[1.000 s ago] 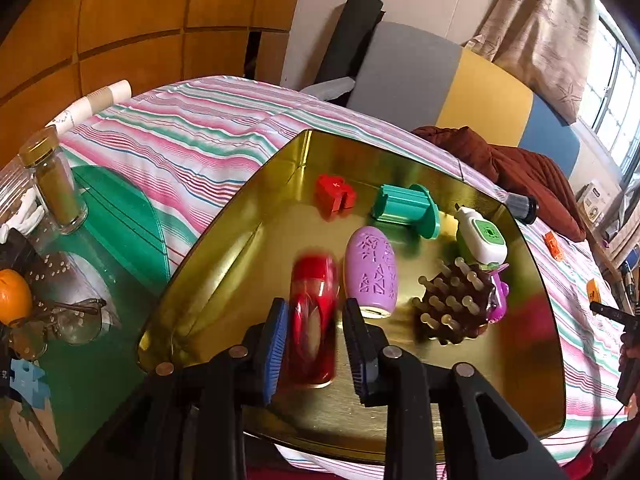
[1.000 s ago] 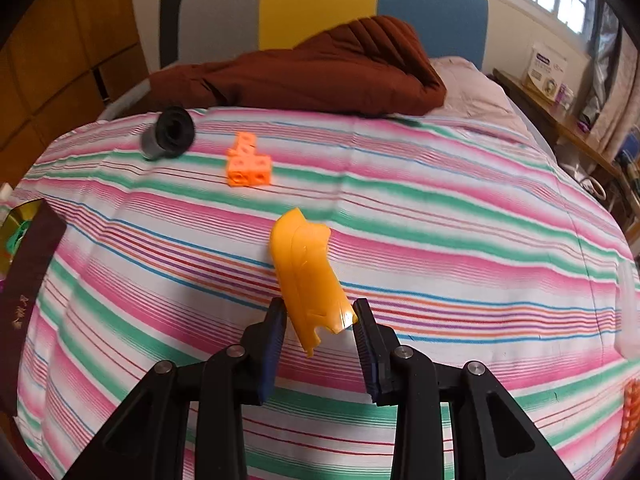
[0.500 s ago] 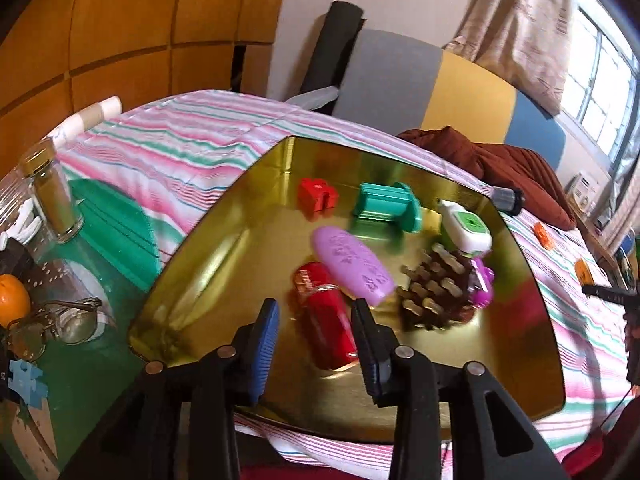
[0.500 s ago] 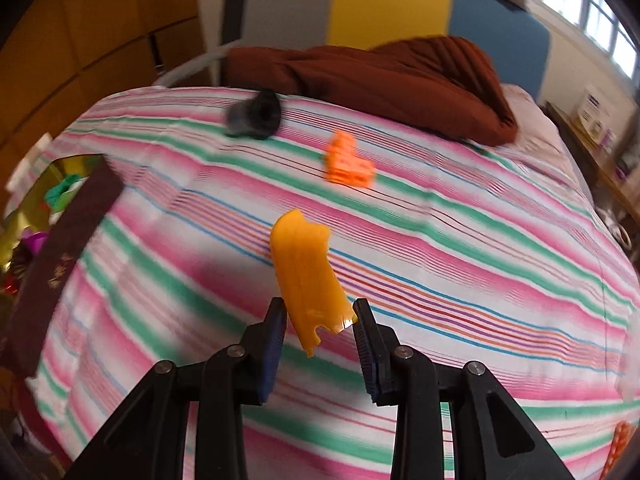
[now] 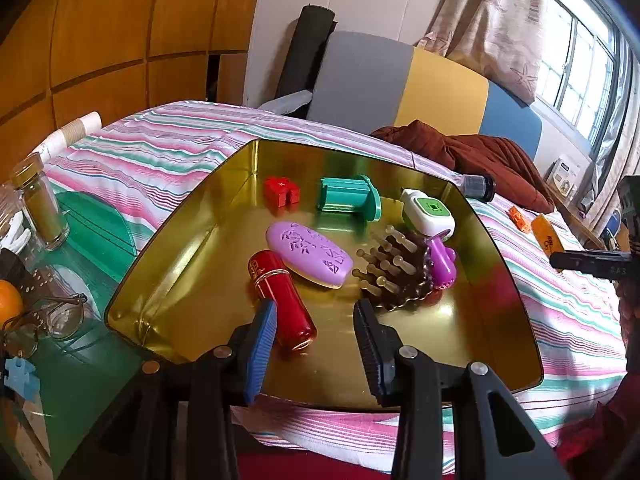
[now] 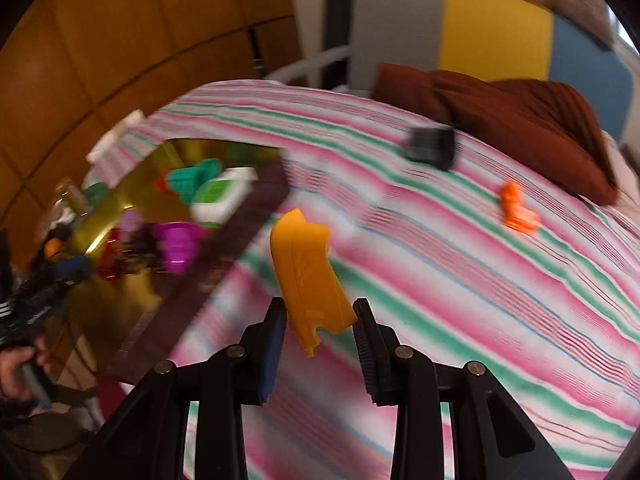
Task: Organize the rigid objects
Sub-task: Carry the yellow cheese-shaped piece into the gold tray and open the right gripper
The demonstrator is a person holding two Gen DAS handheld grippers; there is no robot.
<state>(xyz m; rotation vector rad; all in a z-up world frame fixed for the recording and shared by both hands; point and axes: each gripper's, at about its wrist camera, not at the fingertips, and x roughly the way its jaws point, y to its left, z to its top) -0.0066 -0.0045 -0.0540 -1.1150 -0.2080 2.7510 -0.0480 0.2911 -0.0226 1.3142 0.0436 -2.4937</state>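
A gold tin tray [image 5: 192, 264] lies on the striped bedspread. In it are a red cylinder [image 5: 280, 300], a purple oval case [image 5: 310, 254], a brown pegged brush [image 5: 400, 268], a red block [image 5: 280, 192], a teal piece [image 5: 348, 196], a white-green device [image 5: 428, 212] and a purple piece [image 5: 442, 264]. My left gripper [image 5: 316, 320] is open and empty, just above the tray's near edge, with the red cylinder lying free beside its left finger. My right gripper [image 6: 320, 320] is shut on an orange plastic piece [image 6: 308, 272], held above the bedspread right of the tray [image 6: 120, 208].
On the bedspread lie an orange block [image 6: 518, 212] and a black cylinder [image 6: 430, 148]. A brown blanket [image 6: 520, 120] is bunched at the headboard. Left of the bed a green glass table [image 5: 80, 240] carries a spice jar [image 5: 38, 200], glasses [image 5: 48, 316] and an orange [image 5: 8, 306].
My left gripper let go of the red cylinder in the tray and pulled back, open. My right gripper, holding the orange piece, swung left toward the tray.
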